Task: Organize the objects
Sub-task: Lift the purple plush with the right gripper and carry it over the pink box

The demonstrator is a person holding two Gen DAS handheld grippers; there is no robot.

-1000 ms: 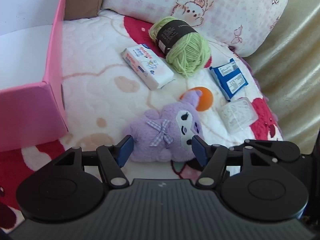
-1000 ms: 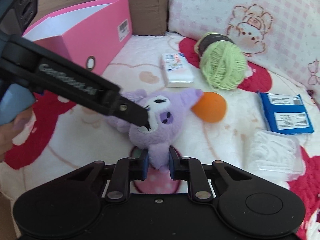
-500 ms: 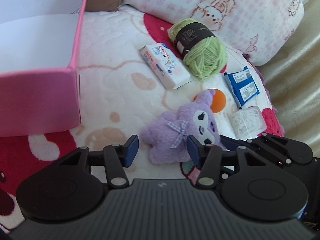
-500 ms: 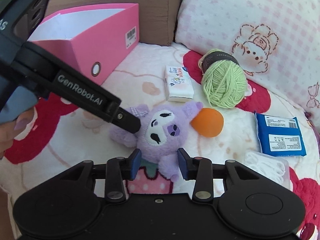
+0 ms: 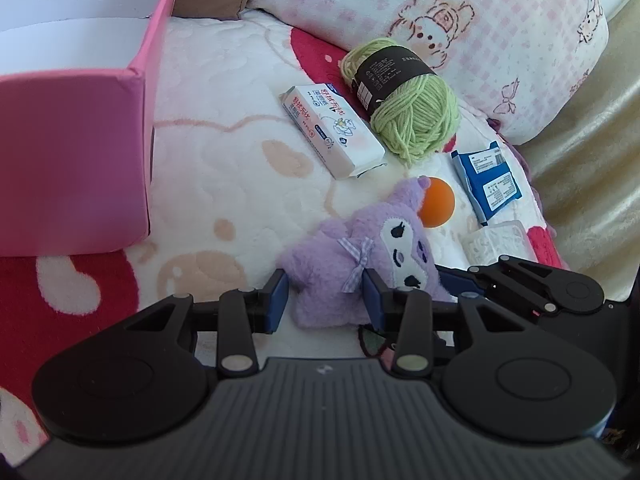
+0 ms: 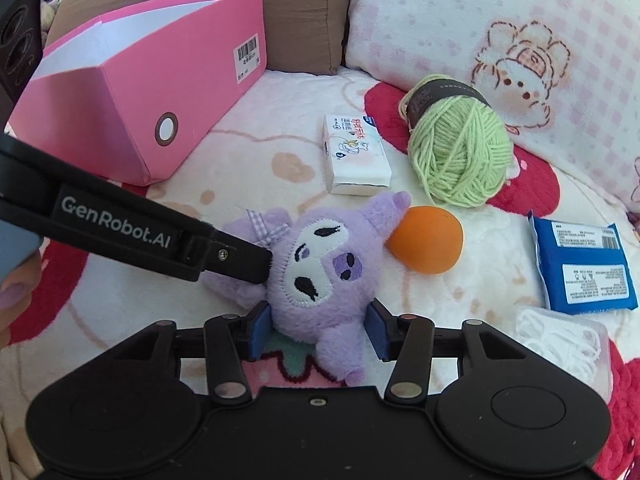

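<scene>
Left gripper [image 5: 326, 300] closing, pads squeezing the fluffy purple plush toy [image 5: 360, 264]'s body. Right gripper [image 6: 318, 330] opening, its pads flanking the round head without pressing.

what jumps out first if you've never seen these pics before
The purple plush toy lies mid-blanket, its body between the left gripper pads and its head between the right gripper pads. An orange ball touches its ear, green yarn sits behind, and a pink file box stands at left.

Fuzzy purple plush toy [image 6: 320, 276], fleecy blanket [image 6: 280, 152], woolly green yarn ball [image 6: 460, 156], smooth pink cardboard box [image 6: 132, 92]
</scene>
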